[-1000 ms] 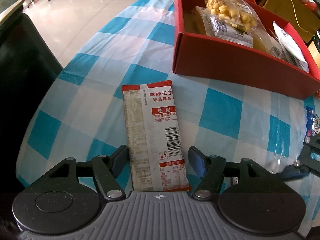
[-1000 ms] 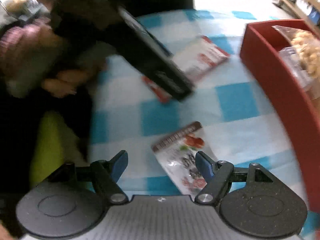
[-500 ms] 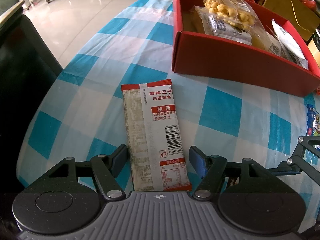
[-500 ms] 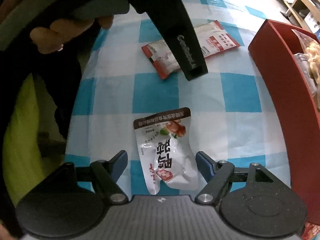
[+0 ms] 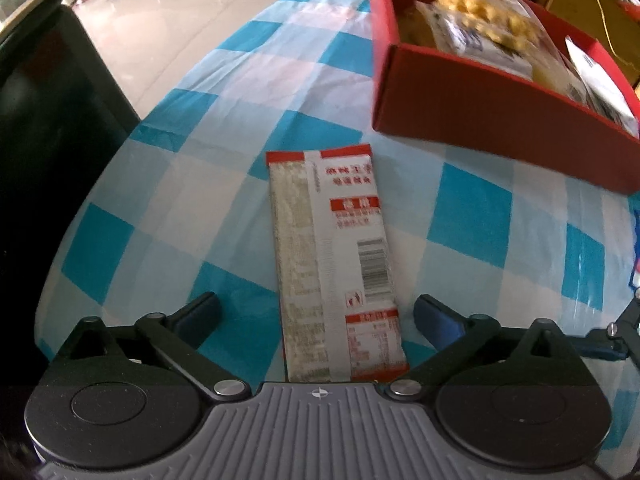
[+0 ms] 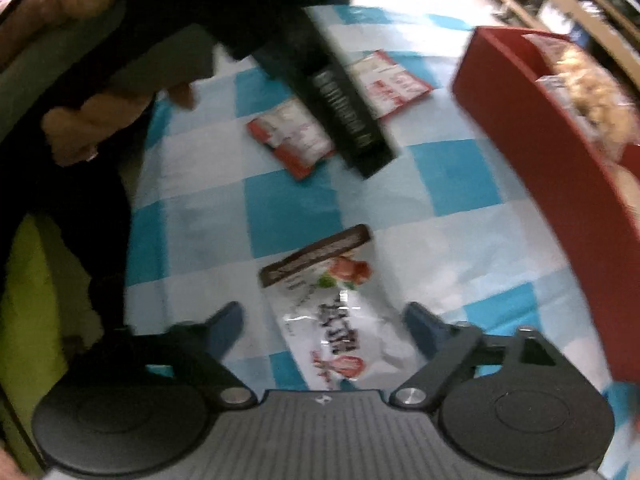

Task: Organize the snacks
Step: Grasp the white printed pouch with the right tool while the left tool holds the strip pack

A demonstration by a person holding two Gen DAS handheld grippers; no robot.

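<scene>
The red box (image 5: 500, 120), already holding snacks, fills the upper right above the checked counter (image 5: 200, 208). The red-and-white packet (image 5: 336, 264) lies flat at centre between the left hand-held gripper (image 5: 316, 316), whose jaws have just been opening wide, clear of it. To grasp well, lower squarely and close across its narrow width. The right hand-held gripper (image 6: 324, 328) stands open around a white pouch (image 6: 340, 320), apparently untouched.

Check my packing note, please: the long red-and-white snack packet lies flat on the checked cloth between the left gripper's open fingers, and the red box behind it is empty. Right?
Not quite. The red box already holds snack bags, as the left wrist view shows. The rest stands: the red-and-white packet lies flat on the checked cloth between the open fingers of the left gripper.
</scene>
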